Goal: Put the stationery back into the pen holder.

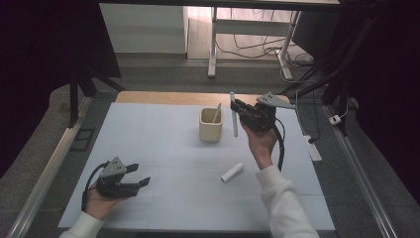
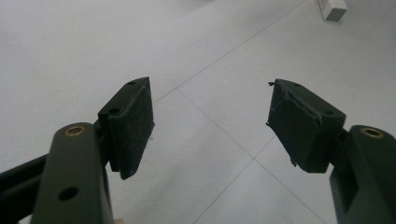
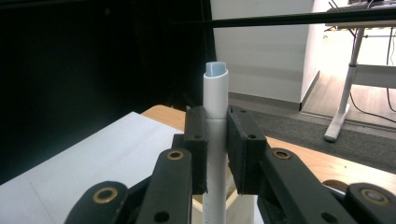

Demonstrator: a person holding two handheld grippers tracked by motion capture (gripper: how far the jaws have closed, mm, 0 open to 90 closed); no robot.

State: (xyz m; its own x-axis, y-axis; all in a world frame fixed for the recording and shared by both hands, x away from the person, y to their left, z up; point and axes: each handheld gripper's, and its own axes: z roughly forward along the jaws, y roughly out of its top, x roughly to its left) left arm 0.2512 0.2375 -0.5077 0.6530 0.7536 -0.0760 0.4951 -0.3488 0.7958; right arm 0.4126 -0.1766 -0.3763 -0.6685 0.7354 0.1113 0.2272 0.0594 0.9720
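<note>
My right gripper (image 1: 237, 110) is raised above the table to the right of a beige cup (image 1: 210, 125), shut on a white pen (image 1: 234, 115) that hangs upright. In the right gripper view the pen (image 3: 215, 88) stands between my pressed pads, its pale blue tip at the top, with my right gripper (image 3: 217, 148) clamped on its barrel. A thin stick (image 1: 216, 113) leans inside the cup. A white cap (image 1: 232, 172) lies on the table mat in front of the cup. My left gripper (image 1: 139, 174) rests low at the near left, open, with nothing between its jaws (image 2: 212, 126).
The white mat (image 1: 163, 148) covers the table, with a wooden strip (image 1: 163, 97) at the far edge. A white cap end (image 2: 332, 9) shows at the top right of the left gripper view. Beyond the table stand desk legs (image 1: 213, 44) and floor cables.
</note>
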